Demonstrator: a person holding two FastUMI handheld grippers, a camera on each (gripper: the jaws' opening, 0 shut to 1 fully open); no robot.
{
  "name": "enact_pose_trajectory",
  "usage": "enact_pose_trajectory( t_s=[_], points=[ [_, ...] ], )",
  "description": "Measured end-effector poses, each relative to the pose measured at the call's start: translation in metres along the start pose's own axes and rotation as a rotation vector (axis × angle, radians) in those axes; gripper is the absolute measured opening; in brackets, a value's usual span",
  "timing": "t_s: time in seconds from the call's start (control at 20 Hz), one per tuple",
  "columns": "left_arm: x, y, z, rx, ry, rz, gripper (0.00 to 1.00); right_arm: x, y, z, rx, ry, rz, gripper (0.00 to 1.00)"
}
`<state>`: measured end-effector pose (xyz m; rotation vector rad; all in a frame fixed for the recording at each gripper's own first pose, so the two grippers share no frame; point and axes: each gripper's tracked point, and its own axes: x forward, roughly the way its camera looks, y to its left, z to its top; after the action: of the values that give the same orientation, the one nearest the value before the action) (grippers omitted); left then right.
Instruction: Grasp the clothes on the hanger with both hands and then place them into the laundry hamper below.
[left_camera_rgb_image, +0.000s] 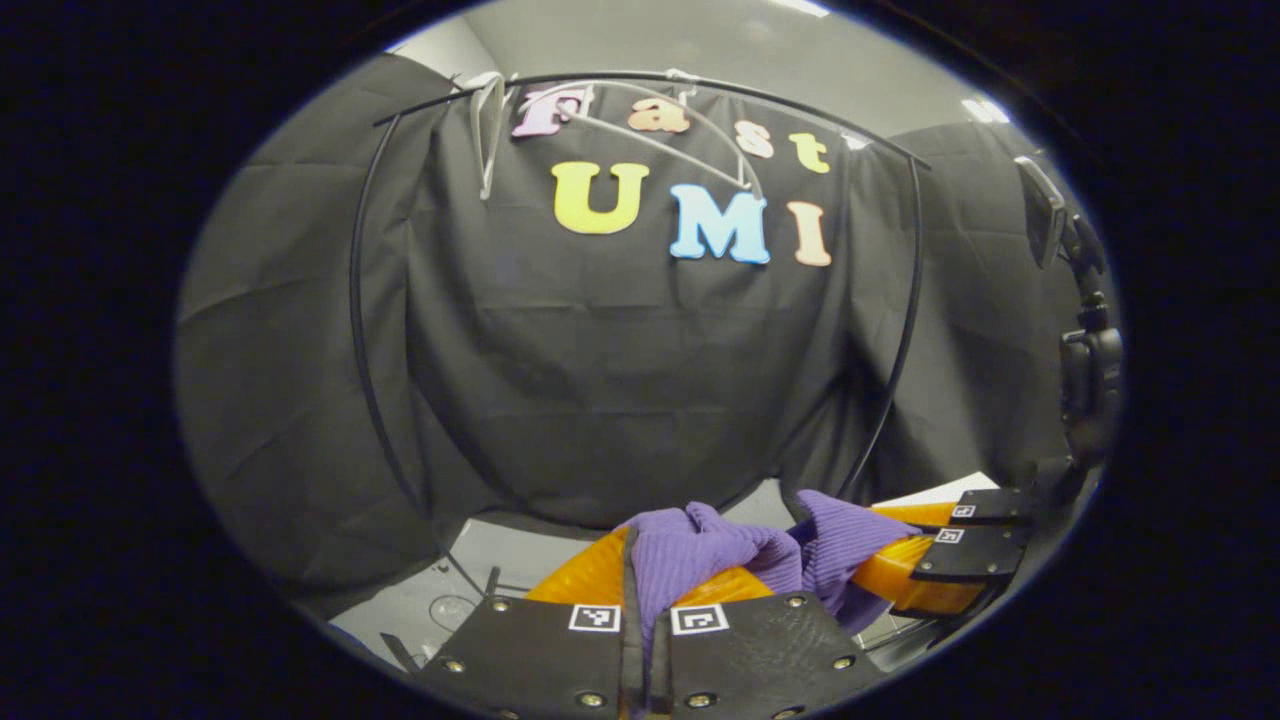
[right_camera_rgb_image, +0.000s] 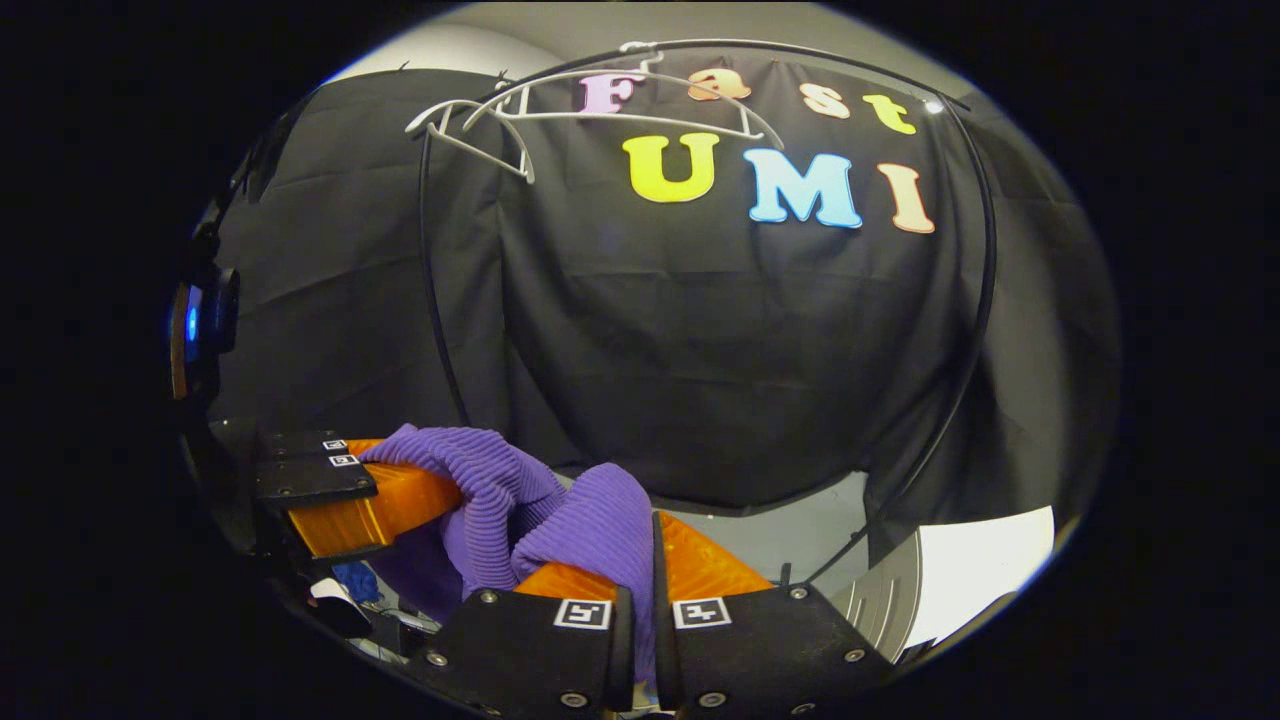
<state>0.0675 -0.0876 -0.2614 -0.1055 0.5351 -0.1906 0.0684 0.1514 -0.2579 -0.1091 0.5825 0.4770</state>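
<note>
Closest to the lens in the left gripper view, the left gripper has its two fingers drawn together on a fold of purple ribbed garment, the cloth bunching up between and over them. Just beyond it to the right, the right gripper reaches in from the side, and the same knit is draped over its fingers.

In the right gripper view, the right gripper is likewise closed down on the purple ribbed garment, which rises in a rounded hump over the fingers. To its left, the left gripper comes in sideways with the cloth gathered at its fingers; the fabric spans the short gap between the two tools and sags below them. The garment is thus held up in the air by both grippers, low in the booth and well below the rail.

Beneath the tools, pale floor shows, with a white sheet at lower right in the right gripper view.

Farther back stands a thin black garment rack, its uprights bowed by the lens and its top rail running across the booth's black cloth wall. Two bare white clothes hangers hang from that rail, tilted. At the far right edge of the left gripper view, a dark camera mount stands on a stalk.
</note>
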Motion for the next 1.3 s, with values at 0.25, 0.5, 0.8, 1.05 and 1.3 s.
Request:
enact_pose_trajectory(
  t_s=[0.25,0.5,0.8,1.05,1.3],
  points=[
    [0.007,0.015,-0.061,-0.006,0.139,0.046,0.05,0.005,0.002,-0.051,-0.024,0.109,0.006,0.13],
    [0.007,0.038,-0.133,-0.032,0.291,0.101,0.08,0.002,-0.005,-0.094,-0.085,0.199,-0.010,0.36],
    [-0.019,0.058,-0.160,-0.003,0.336,0.146,0.74,-0.008,-0.015,-0.125,-0.103,0.267,-0.048,0.95],
    [-0.036,0.067,-0.112,0.017,0.231,0.156,1.00,-0.017,-0.012,-0.101,-0.063,0.207,-0.060,0.96],
    [-0.057,0.067,-0.020,0.037,0.047,0.138,0.98,-0.039,-0.007,-0.037,-0.001,0.053,-0.089,0.96]
  ],
)
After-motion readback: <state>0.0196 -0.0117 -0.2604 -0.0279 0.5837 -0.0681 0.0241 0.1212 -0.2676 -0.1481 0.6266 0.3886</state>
